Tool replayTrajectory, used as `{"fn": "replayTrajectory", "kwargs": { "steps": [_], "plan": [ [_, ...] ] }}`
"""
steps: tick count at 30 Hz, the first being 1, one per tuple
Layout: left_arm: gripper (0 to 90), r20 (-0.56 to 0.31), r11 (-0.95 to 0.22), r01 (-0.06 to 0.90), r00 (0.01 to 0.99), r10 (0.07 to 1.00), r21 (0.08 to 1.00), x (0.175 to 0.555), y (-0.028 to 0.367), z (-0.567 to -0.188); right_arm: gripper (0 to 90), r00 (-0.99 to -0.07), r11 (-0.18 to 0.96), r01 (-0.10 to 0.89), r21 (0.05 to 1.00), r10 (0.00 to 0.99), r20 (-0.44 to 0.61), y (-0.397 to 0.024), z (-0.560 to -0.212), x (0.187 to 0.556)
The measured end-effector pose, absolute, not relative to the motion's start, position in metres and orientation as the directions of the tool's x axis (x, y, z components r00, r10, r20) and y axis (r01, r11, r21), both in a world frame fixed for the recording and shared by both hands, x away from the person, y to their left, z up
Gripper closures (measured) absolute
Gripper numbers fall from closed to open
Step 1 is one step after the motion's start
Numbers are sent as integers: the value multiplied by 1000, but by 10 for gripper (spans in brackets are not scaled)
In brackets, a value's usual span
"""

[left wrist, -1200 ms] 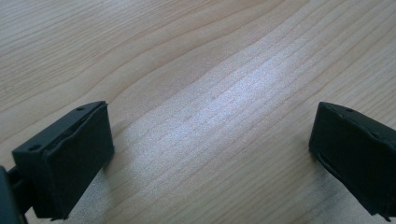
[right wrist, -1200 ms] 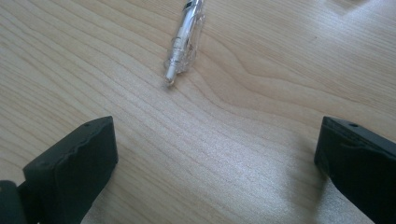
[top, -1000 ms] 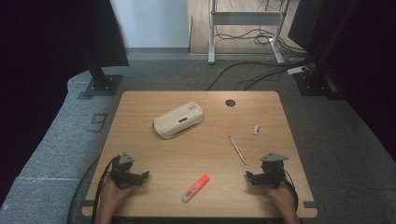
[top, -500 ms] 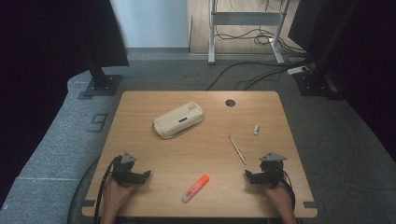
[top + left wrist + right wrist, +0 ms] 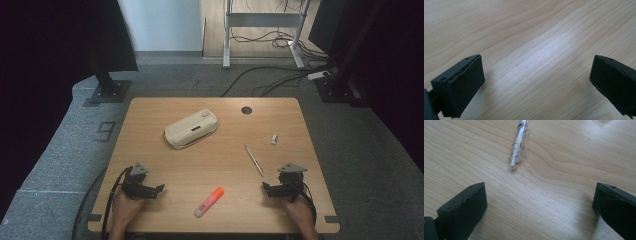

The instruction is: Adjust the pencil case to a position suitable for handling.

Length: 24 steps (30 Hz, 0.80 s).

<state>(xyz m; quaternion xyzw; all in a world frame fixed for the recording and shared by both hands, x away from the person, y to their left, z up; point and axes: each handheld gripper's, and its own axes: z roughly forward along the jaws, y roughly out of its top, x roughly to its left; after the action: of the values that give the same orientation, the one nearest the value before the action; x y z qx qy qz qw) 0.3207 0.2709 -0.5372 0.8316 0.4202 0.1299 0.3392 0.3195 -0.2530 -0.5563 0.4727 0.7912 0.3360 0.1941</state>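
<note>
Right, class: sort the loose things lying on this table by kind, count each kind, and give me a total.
Pencil case: 1
Pen: 1
Highlighter: 1
Eraser: 1
Total: 4 things on the table; the left tongs and right tongs rest open, holding nothing.

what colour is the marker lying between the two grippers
Orange body with a pale cap end; the highlighter marker shows best in the high view.

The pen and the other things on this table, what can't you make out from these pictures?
- Pen: far end cut off by the right gripper view's top edge.
- Small white object: too small in the high view to identify.
- Pencil case: closed, so its contents are hidden.
- Highlighter: any label too small.
</note>
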Motion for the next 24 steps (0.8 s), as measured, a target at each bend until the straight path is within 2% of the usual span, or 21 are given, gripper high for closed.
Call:
{"fn": "replayTrajectory", "kwargs": {
  "steps": [4,24],
  "plan": [
    [0,-96,-405,601,630,770,689,326,265,-530,0,-478,327,618,715,878,11,-253,-556,320],
    [2,-85,-448,568,678,730,691,353,241,-505,0,-477,326,618,715,879,11,-253,-556,320]
  ]
}}
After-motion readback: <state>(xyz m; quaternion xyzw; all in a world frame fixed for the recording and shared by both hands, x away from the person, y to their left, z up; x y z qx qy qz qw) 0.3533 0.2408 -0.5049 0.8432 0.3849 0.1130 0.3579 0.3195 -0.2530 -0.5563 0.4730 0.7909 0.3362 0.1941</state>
